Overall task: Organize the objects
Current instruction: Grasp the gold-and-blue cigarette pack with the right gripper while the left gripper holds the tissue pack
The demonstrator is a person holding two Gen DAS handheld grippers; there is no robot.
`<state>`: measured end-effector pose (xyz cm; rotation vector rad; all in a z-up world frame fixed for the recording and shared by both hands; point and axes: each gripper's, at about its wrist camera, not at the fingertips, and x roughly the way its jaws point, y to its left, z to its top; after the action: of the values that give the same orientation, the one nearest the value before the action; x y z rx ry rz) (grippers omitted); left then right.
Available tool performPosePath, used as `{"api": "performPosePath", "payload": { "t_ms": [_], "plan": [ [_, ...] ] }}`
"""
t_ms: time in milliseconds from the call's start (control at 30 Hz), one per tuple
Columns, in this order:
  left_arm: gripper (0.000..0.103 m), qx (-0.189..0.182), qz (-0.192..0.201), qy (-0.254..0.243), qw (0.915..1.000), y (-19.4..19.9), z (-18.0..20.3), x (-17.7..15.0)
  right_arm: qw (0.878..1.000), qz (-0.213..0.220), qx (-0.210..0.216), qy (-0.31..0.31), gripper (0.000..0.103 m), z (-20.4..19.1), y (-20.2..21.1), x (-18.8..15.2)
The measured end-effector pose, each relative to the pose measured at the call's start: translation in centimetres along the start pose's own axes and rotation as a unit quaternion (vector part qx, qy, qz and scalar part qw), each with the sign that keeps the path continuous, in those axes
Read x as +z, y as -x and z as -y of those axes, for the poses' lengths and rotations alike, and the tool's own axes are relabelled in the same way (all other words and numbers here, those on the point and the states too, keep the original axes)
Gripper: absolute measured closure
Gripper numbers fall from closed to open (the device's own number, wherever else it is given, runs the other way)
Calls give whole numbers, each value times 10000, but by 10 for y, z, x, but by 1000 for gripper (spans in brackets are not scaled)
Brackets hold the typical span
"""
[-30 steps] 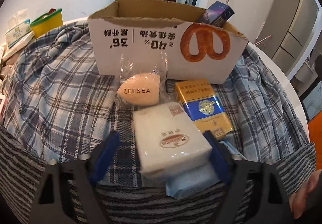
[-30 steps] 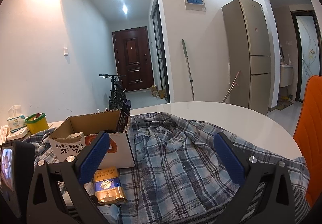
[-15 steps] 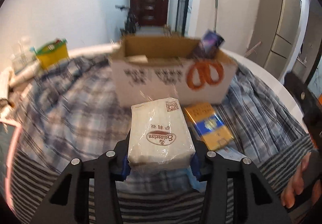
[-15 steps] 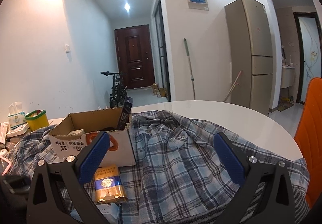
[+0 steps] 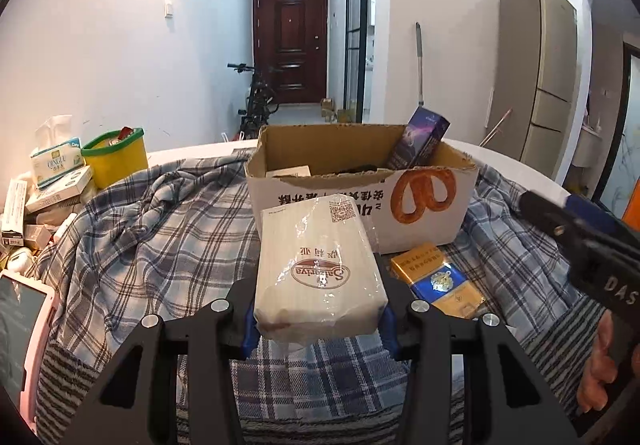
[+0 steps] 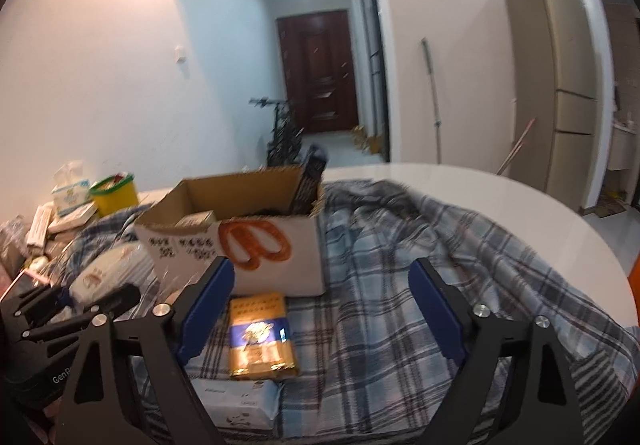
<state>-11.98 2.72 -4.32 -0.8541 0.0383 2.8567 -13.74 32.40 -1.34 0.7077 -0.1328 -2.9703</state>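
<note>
My left gripper [image 5: 319, 329] is shut on a white plastic-wrapped tissue pack [image 5: 318, 269] and holds it above the plaid cloth, just in front of the open cardboard box [image 5: 424, 205]. A purple carton [image 5: 420, 141] leans in the box's right corner. A gold and blue cigarette pack [image 6: 260, 333] lies on the cloth before the box [image 6: 248, 241]. My right gripper [image 6: 320, 305] hovers over it with its jaws closing. The pack sits between them near the left finger, and neither pad touches it. A pale blue packet [image 6: 236, 401] lies just below it.
A yellow tub with a green rim [image 5: 116, 161], tissue boxes [image 5: 56, 165] and small cartons crowd the left side. A pink-framed tablet [image 5: 24, 309] lies at the near left. The white round table's rim [image 6: 520, 213] curves to the right. A hand [image 5: 604, 365] grips the right tool.
My left gripper shut on the tissue pack and lifted it, tilting up toward the box. My right gripper swung left and down over the cigarette pack, its jaws narrower.
</note>
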Motion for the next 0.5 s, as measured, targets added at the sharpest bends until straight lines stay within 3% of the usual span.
{"api": "performPosePath", "payload": {
  "t_ms": [333,500],
  "plan": [
    [55,150,118,162,9997,6,-8,1,9951,-565,476,653,17,-25,-14,30],
    [55,137,72,229,9996,5,-11,0,9901,-1014,555,802,19,-30,-41,17]
  ]
}}
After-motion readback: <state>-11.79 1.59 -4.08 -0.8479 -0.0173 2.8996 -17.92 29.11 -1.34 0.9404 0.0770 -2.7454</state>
